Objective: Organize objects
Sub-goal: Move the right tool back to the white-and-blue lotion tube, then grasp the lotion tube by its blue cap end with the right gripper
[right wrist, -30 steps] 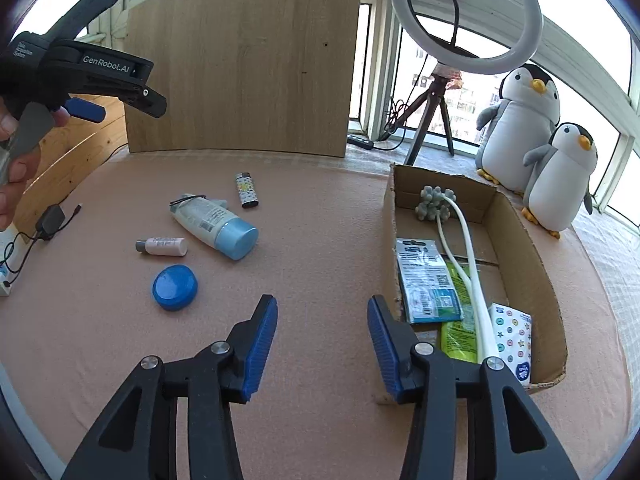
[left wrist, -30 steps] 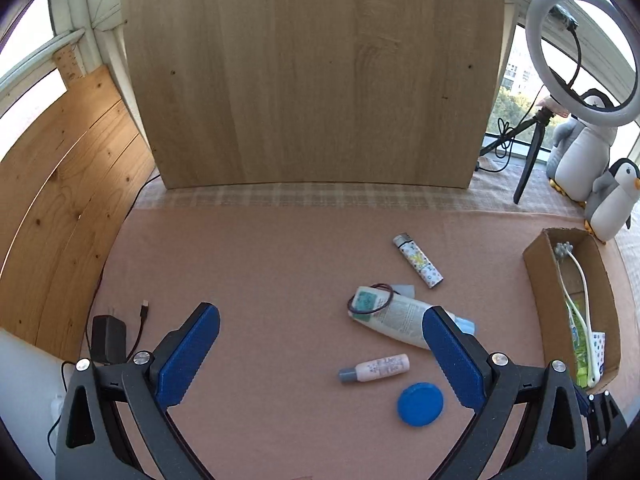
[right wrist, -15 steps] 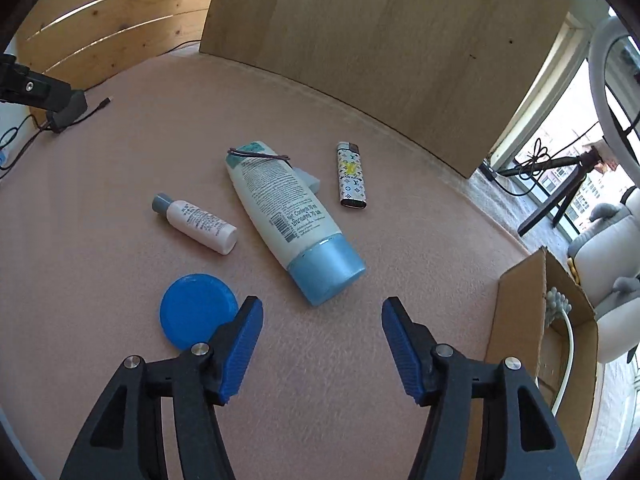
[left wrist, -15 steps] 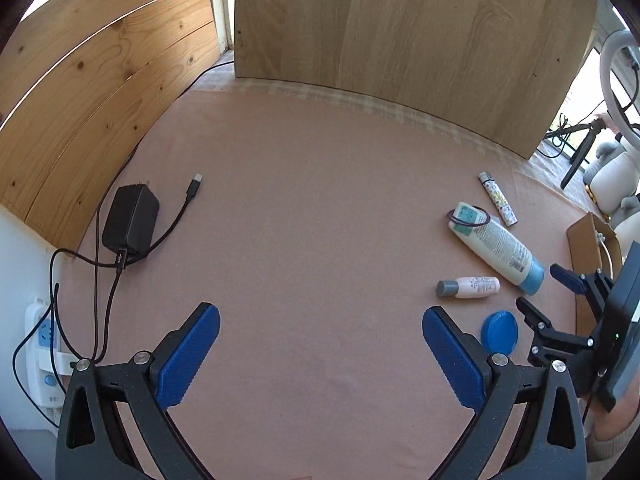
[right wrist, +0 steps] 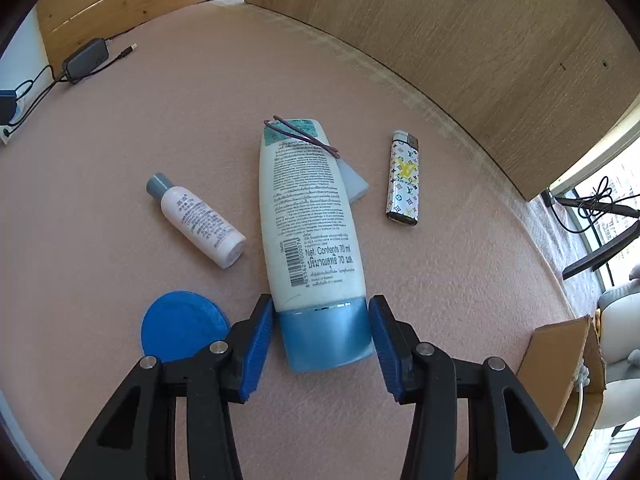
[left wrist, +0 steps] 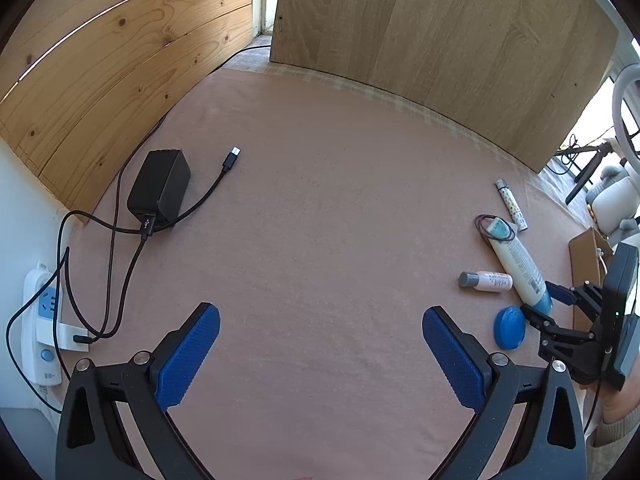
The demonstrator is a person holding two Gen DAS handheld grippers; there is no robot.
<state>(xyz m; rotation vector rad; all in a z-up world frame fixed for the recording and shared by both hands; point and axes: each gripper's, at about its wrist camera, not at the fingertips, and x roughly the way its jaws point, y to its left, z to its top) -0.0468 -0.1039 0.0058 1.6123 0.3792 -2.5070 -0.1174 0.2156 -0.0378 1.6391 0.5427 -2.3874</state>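
A white lotion tube with a blue cap [right wrist: 310,232] lies on the pink mat, a hair tie [right wrist: 302,134] on its far end. My right gripper [right wrist: 321,322] is open, its pads on either side of the blue cap, not closed on it. A small white bottle [right wrist: 198,220], a round blue lid [right wrist: 182,326] and a patterned lighter [right wrist: 405,178] lie around the tube. My left gripper [left wrist: 320,334] is open and empty over bare mat; in its view the tube [left wrist: 518,266] and the right gripper [left wrist: 546,300] are at the far right.
A black charger [left wrist: 160,186] with cable and a white power strip [left wrist: 40,320] lie at the left. A cardboard box [right wrist: 560,372] sits at the right, with penguin toys and a ring light stand beyond. Wooden boards back the mat.
My right gripper has moved from beside the box to the tube and now straddles its blue cap. My left gripper has swung left toward the charger side.
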